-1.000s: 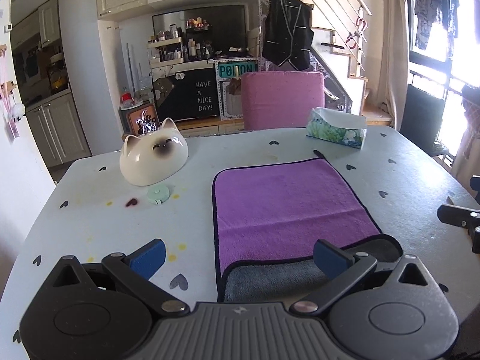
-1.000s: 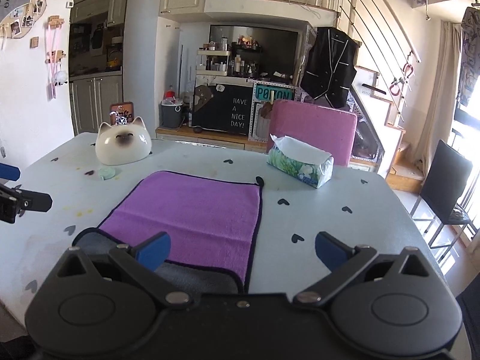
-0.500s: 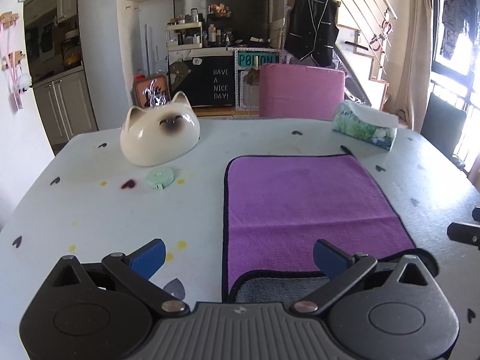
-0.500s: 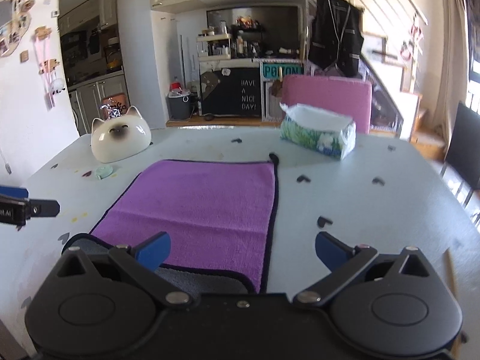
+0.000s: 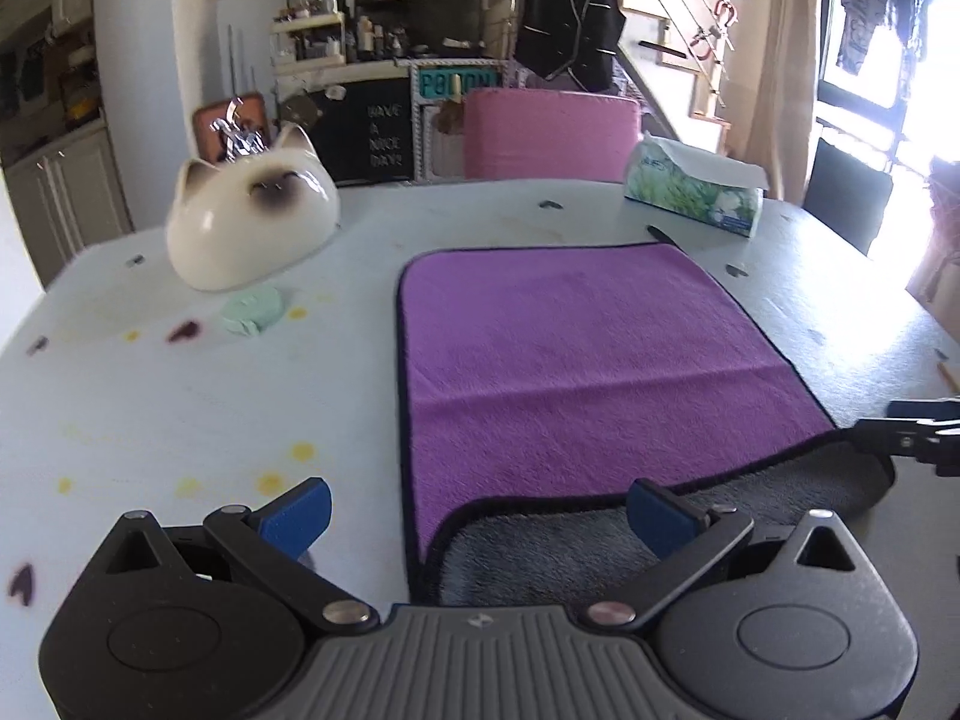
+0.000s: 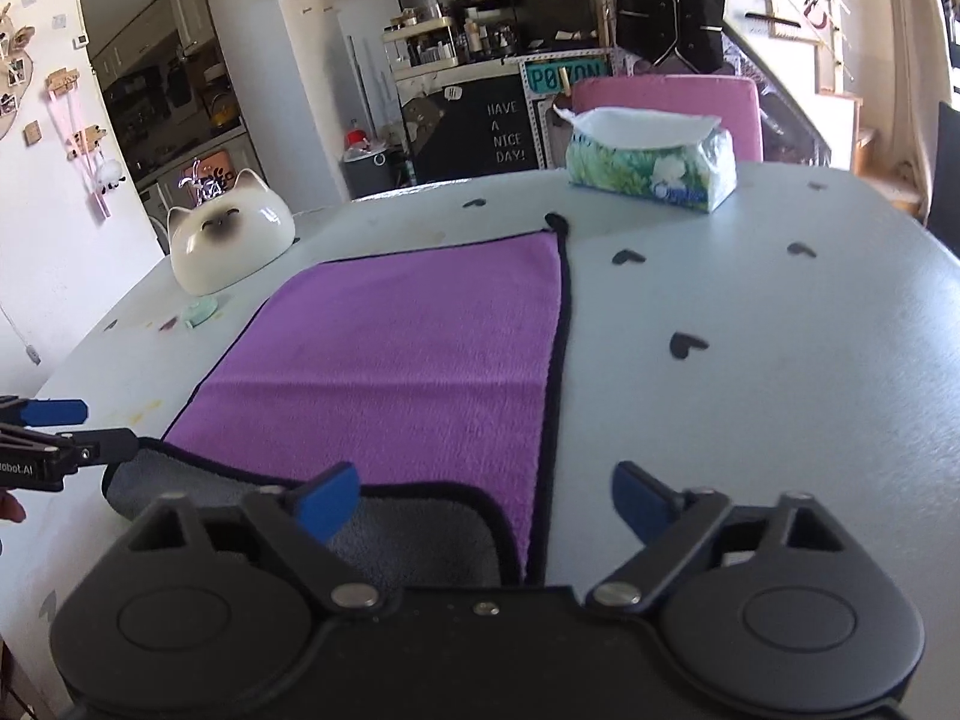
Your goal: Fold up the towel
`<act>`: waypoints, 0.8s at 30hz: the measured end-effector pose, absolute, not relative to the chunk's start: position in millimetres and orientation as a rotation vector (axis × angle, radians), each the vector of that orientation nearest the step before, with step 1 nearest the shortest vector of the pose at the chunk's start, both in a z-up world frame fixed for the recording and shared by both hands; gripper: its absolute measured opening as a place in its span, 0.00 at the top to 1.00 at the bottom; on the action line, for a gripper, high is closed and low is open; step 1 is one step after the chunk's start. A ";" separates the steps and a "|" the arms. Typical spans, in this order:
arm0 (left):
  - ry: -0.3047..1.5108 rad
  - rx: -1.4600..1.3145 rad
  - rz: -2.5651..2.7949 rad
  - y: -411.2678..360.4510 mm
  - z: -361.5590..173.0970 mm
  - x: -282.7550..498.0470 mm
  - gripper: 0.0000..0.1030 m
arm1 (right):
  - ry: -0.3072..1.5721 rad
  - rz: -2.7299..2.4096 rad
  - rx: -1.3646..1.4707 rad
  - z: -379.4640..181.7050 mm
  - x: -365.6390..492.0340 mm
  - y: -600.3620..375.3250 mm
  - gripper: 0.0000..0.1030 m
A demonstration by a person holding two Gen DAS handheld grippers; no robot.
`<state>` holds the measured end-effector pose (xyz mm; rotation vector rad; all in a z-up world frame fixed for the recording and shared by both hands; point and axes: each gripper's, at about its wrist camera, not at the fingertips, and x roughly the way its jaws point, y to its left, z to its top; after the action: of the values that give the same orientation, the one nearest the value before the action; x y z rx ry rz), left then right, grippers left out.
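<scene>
The left tongs (image 5: 477, 516) stand wide apart, their blue-tipped fingers (image 5: 297, 516) straddling the near left corner of the purple microfibre towel with black piping (image 5: 576, 354); one tip hangs over bare surface, the other over the turned-back grey underside (image 5: 564, 546), and neither seems to touch the cloth, though the view is too low to be sure. The right tongs (image 6: 486, 501) are spread equally wide at the near right corner, one blue finger (image 6: 327, 501) above the grey flap and the other above the pale surface printed with small black hearts (image 6: 780, 390), holding nothing.

The towel lies flat in the middle of that surface, its long axis running away from both cameras toward the pink chair back (image 5: 549, 132), with the near edge folded over to show grey. A cream ceramic cat-face bowl (image 5: 249, 222) sits off its far left corner beside a small mint-green disc (image 5: 252, 309), and a floral tissue pack (image 6: 654, 159) stands beyond its far right corner.
</scene>
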<state>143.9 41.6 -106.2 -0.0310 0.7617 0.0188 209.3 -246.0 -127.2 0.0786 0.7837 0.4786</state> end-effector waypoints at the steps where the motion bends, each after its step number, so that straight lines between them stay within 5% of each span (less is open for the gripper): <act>1: 0.762 -0.030 0.016 41.2 -107.3 143.7 0.00 | 0.790 0.485 0.083 -129.0 210.1 -246.0 0.22; 10: 0.757 -0.002 -0.020 36.1 -111.4 142.9 0.04 | 0.850 0.574 0.119 -142.1 213.3 -246.5 0.62; 19: 0.777 -0.047 -0.101 39.7 -114.8 143.4 0.29 | 0.860 0.596 0.145 -147.7 211.0 -256.2 0.70; 24: 0.796 -0.074 -0.098 45.0 -120.7 143.1 0.32 | 0.857 0.602 0.149 -148.3 208.5 -257.7 0.71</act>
<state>143.1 45.0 -120.7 -0.0737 0.7959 -0.0979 208.5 -257.7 -148.3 0.1486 0.8573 0.6020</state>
